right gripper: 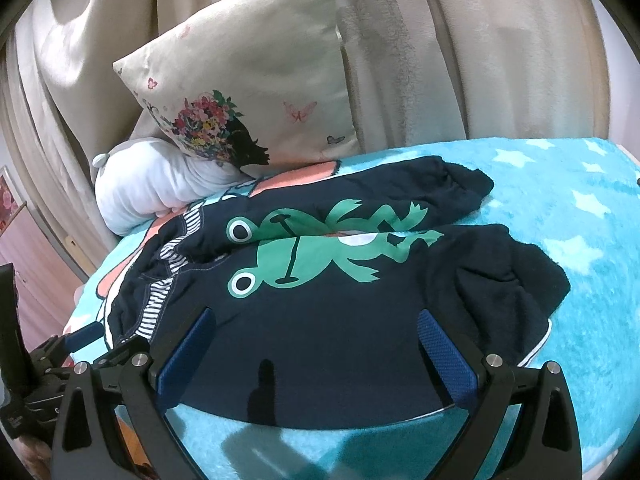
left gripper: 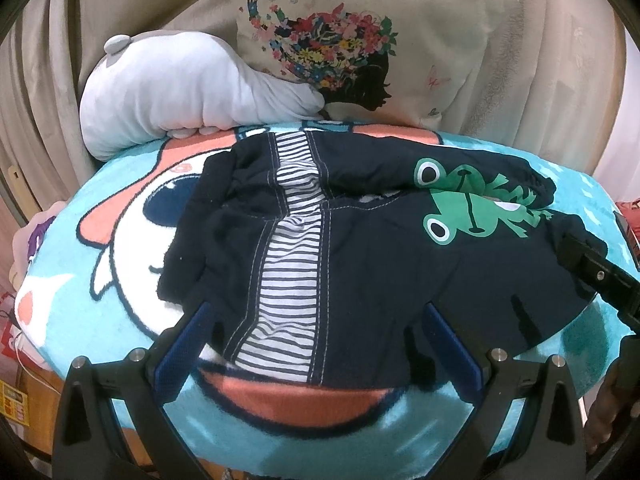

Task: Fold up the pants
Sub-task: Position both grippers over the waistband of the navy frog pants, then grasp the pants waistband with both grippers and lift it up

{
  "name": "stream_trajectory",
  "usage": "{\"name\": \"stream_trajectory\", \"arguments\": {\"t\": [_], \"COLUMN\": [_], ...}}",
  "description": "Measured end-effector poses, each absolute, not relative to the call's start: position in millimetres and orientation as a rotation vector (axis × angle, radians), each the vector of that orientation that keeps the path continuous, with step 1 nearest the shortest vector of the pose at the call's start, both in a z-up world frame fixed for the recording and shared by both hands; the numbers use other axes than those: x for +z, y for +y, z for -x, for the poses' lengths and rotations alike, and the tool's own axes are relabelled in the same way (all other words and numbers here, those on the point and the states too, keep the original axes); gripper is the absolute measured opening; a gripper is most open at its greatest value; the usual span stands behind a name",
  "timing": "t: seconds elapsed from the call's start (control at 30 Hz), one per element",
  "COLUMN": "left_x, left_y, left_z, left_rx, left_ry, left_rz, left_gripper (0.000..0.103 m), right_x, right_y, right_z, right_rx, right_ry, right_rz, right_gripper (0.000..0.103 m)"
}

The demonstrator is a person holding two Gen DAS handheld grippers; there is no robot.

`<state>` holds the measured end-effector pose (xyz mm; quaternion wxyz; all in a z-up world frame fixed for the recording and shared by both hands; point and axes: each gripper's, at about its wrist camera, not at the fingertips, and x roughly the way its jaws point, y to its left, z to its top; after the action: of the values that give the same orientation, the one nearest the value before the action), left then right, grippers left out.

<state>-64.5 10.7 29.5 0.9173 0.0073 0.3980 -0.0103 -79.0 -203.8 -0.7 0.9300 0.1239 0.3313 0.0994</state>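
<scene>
Small navy pants (left gripper: 380,264) with a green frog print (left gripper: 468,208) and a striped waist panel (left gripper: 292,256) lie on a turquoise cartoon blanket (left gripper: 80,272). In the right wrist view the pants (right gripper: 320,340) lie with both legs side by side, cuffs toward the right. My left gripper (left gripper: 318,316) is open, its blue-padded fingers just above the near waist edge. My right gripper (right gripper: 316,322) is open over the near leg, holding nothing; it also shows in the left wrist view (left gripper: 600,276) at the right edge.
A cream cushion with a flower print (left gripper: 372,40) and a white plush pillow (left gripper: 180,92) lean at the back against beige curtains (right gripper: 480,48). The blanket (right gripper: 580,216) stretches to the right with white stars. The left gripper body (right gripper: 36,380) sits at the lower left.
</scene>
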Motion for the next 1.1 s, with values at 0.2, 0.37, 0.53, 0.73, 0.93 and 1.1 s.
{"name": "stream_trajectory", "arguments": {"t": [0.2,0.37,0.53,0.73,0.93,1.1], "left_x": [28.0,23.8,20.8,52.1,89.6,75.6], "left_y": [11.5,12.3,11.3,32.8,67.4,65.9], "left_z": [63.9,61.6,56.9,45.9,-7.2,-79.8], "left_rx": [-0.022,-0.022,-0.022,-0.035,-0.068,-0.173], "left_ry": [0.824,0.839,0.853,0.791,0.771,0.874], "left_rz": [-0.01,-0.006,-0.008,-0.026,-0.065,-0.133], "left_gripper": [0.103,0.103,0.103,0.103,0.103,0.103], "right_x": [-2.3,-5.2,-8.0,5.9,62.8,76.4], "right_y": [-203.9,-203.1,-203.6,-205.7,-222.5,-218.3], "right_z": [78.2,77.0,74.3,68.0,37.5,-26.6], "right_rx": [0.202,0.201,0.201,0.23,0.263,0.265], "right_ry": [0.682,0.687,0.691,0.69,0.643,0.67], "right_rz": [-0.254,-0.242,-0.236,-0.18,-0.028,0.154], "right_gripper": [0.102,0.102,0.102,0.102,0.102,0.102]}}
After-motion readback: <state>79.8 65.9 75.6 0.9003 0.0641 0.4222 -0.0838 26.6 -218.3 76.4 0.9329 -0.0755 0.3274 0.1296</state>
